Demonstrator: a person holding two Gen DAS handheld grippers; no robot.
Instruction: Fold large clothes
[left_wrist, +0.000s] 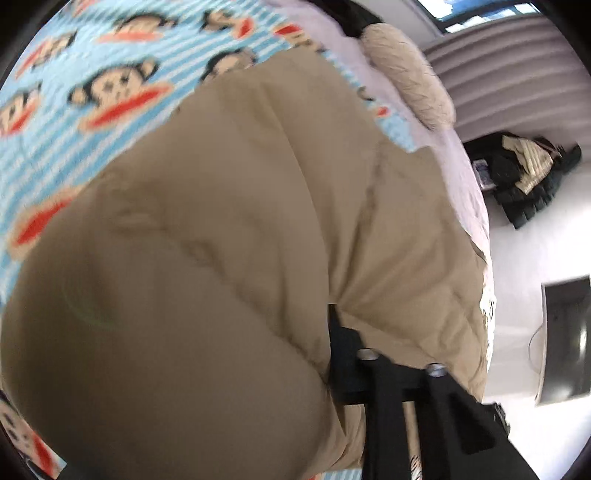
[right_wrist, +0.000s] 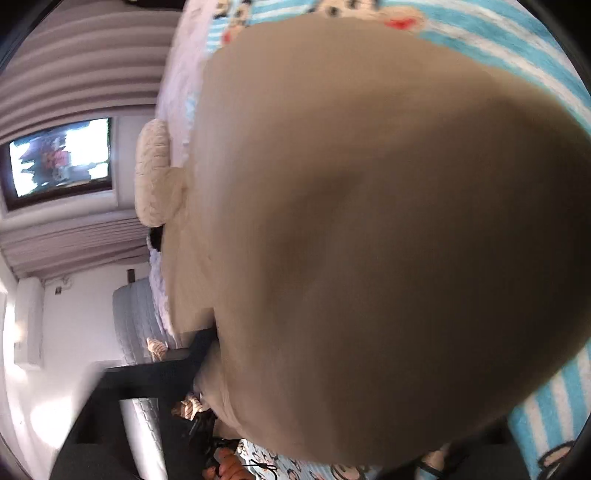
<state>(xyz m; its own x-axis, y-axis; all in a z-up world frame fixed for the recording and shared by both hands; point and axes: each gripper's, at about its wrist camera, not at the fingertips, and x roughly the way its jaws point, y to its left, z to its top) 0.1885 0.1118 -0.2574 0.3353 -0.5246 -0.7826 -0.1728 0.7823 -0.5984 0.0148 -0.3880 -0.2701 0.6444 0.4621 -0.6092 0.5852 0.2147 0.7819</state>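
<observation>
Tan padded coat (left_wrist: 229, 229) lies bunched on the monkey-print blue striped bed cover (left_wrist: 74, 122), its fabric pinched by the left gripper (left_wrist: 334, 332)'s fingers, while the right gripper (right_wrist: 212, 354)'s fingers are buried in fabric, grip unclear.

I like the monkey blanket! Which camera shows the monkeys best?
The left wrist view: several whole monkey faces on the blue striped blanket show beside the tan puffy coat. In the right wrist view the coat hides most of the blanket; only bits show.
</observation>
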